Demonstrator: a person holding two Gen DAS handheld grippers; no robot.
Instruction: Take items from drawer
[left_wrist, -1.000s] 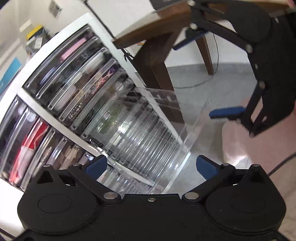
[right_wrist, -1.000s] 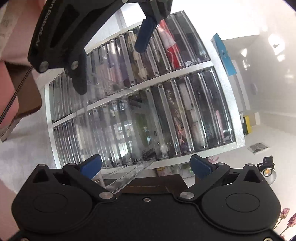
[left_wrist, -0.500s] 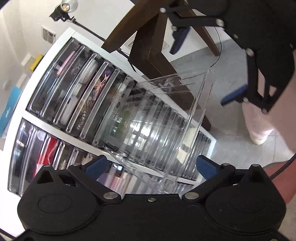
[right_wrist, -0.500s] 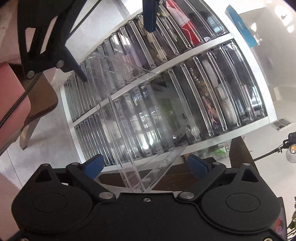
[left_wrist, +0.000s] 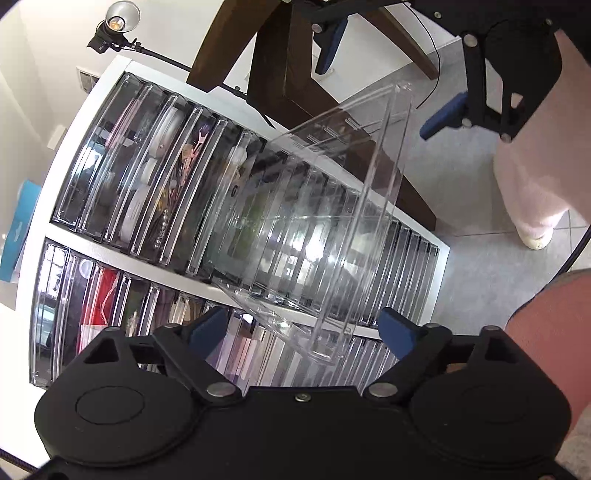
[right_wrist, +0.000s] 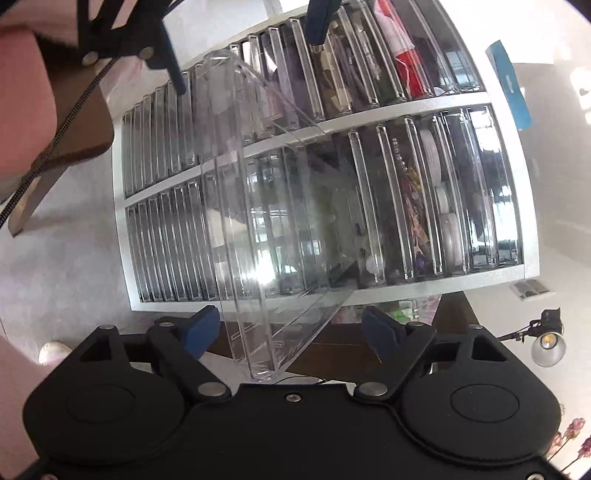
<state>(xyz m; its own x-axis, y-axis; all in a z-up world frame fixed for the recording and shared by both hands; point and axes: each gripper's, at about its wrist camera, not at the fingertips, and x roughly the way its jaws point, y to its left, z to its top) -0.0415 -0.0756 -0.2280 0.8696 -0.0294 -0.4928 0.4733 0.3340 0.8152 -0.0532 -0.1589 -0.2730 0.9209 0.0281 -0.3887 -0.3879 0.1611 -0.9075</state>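
Clear acrylic drawer (left_wrist: 332, 229) pulled well out of white drawer rack (left_wrist: 236, 110), sticking toward me at a tilt. Left gripper (left_wrist: 306, 328) at 6 o'clock in its view, jaws wide apart, holding nothing; drawer front sits betw. the tips. Right gripper (right_wrist: 291, 328) likewise wide, empty, drawer corner betw. tips. Opening done, approx. Drawer interior looks empty, can't confirm. No item taken yet; pick remains.

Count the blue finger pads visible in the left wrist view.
4. The left gripper's two pads sit near the bottom; the right gripper's two sit top right, beside the pulled-out clear drawer.
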